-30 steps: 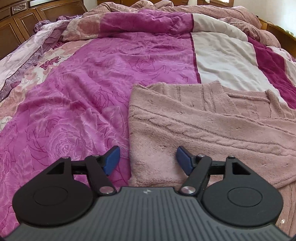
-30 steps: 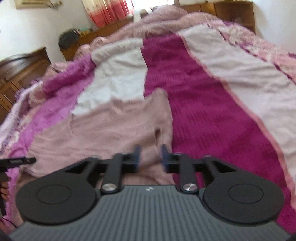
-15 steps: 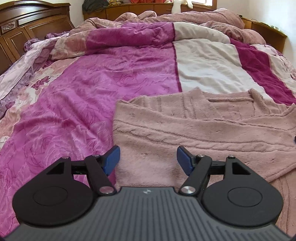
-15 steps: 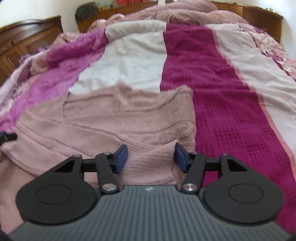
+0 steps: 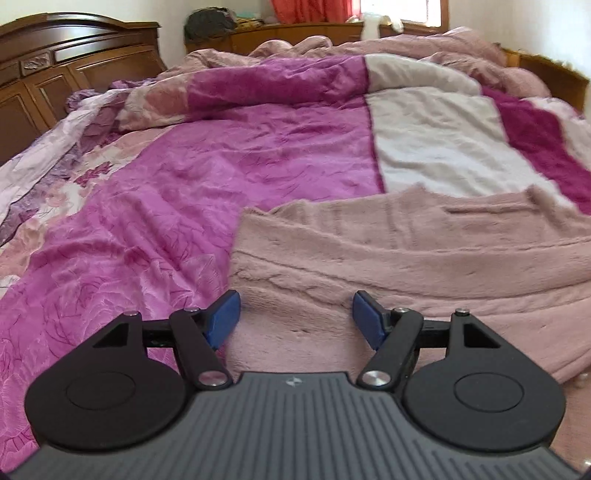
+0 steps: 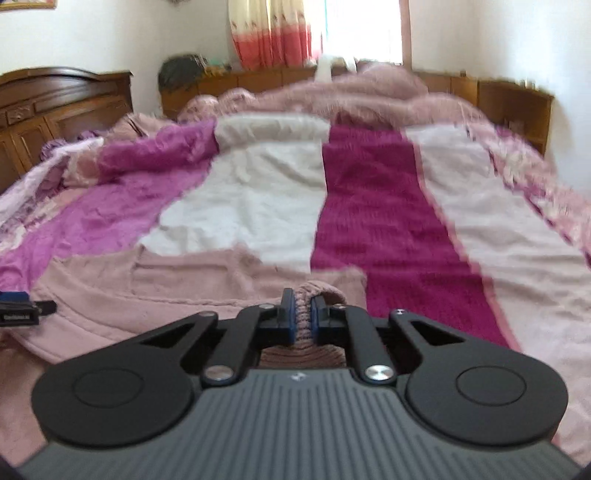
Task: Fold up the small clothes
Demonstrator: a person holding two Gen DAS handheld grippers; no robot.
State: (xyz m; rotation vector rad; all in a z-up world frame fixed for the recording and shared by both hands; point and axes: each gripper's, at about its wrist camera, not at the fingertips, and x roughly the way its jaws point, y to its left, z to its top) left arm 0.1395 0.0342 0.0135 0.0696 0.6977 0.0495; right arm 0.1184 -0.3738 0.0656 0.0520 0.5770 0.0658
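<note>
A dusty-pink knit sweater (image 5: 406,254) lies spread on the bed; it also shows in the right wrist view (image 6: 166,288). My left gripper (image 5: 295,319) is open and empty, low over the sweater's near left part. My right gripper (image 6: 303,314) is shut on a ribbed edge of the sweater (image 6: 317,290), pinched between its blue pads. The left gripper's tip (image 6: 18,312) shows at the left edge of the right wrist view.
The bed is covered by a purple, white and magenta striped quilt (image 5: 229,177) (image 6: 388,206), bunched up at the far end. A dark wooden headboard (image 5: 74,66) stands at the left. Wooden cabinets (image 6: 509,107) and a window with curtains (image 6: 273,29) line the far wall.
My right gripper has closed from open onto the sweater's ribbed edge. Both views have tilted up, showing more of the room. My left gripper has stayed open.
</note>
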